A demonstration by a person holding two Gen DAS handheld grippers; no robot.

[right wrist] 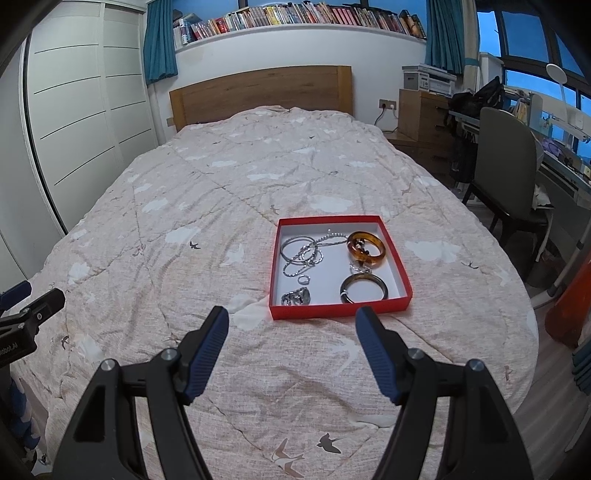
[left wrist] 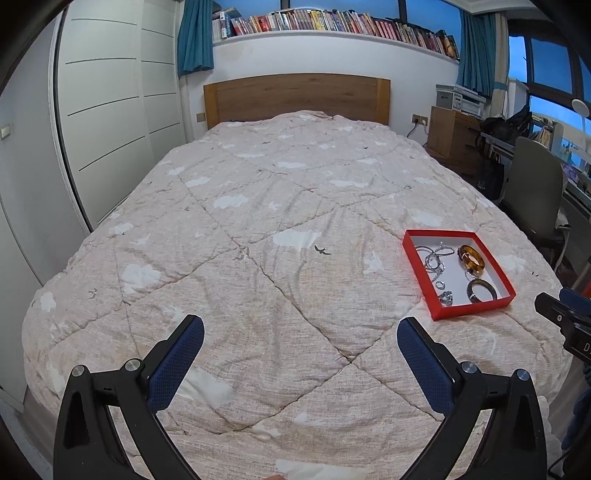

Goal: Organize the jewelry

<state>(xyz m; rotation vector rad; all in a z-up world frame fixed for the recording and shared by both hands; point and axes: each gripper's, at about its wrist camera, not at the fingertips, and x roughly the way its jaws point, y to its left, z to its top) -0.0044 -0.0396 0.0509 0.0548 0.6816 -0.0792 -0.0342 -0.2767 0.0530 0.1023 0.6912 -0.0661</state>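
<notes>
Right wrist view looks down over a bed (right wrist: 184,192) covered by a beige quilt with clouds and birds. On it lies a red tray (right wrist: 340,312), just ahead of the right gripper (right wrist: 291,321), whose jaws stand spread with nothing between them. Inside the tray, on the left, silver bangles (right wrist: 295,249) tangle with a chain (right wrist: 325,240); nearer the front edge sit a small ring (right wrist: 303,279) and a chunky silver ring (right wrist: 297,296). On the right lie an amber bangle (right wrist: 366,249) and, closer to the gripper, a dark bangle (right wrist: 364,288). At the far left edge part of the left gripper (right wrist: 33,314) shows.

Left wrist view has the left gripper (left wrist: 300,328) above bare quilt, jaws spread and empty, with the tray (left wrist: 469,310) off to the right, well apart from them. Beyond the bed stand a wooden headboard (left wrist: 295,98), a bookshelf (left wrist: 332,22) and a white wardrobe (left wrist: 110,110).
</notes>
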